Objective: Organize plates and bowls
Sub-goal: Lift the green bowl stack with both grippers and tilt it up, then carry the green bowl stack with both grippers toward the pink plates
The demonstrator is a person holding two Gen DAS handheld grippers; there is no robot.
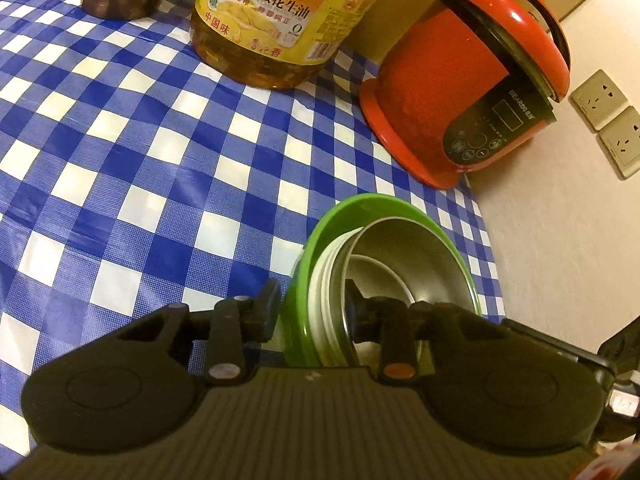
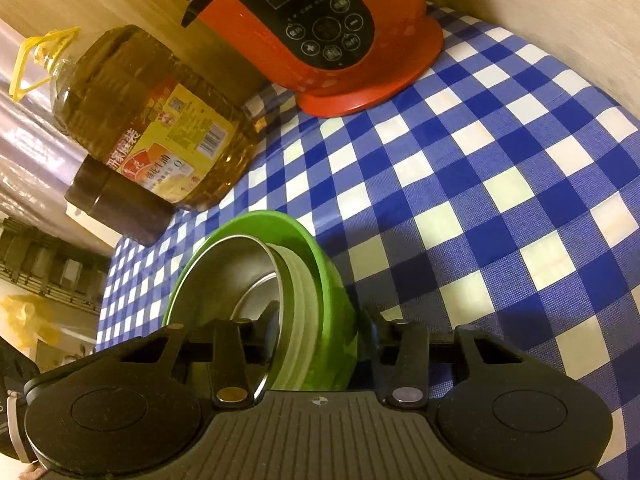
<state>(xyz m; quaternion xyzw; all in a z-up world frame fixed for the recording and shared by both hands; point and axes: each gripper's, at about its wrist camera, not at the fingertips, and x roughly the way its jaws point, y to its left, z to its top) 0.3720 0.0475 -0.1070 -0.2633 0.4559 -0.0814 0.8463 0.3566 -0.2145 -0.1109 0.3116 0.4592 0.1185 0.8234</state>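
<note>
Both grippers — left (image 1: 312, 304), right (image 2: 322, 326) — clamp the nested bowls (image 1: 400, 256).

At the top of my left view the oil bottle (image 1: 276, 20) has a yellow label reading "5S压榨一级花生油", with "中国味" in red lower left (the smaller print blurs). At right, the red cooker (image 1: 472, 80) shows "BEAROS" on its black panel. In my right view the cooker (image 2: 320, 28) reads "BEAROS" at top centre; its button captions are illegible.

Blue-and-white checked tablecloth (image 1: 140, 152), green bowl (image 1: 316, 236) holding silver bowls (image 1: 420, 256), red cooker (image 1: 432, 80), black grippers (image 1: 310, 312)
</note>
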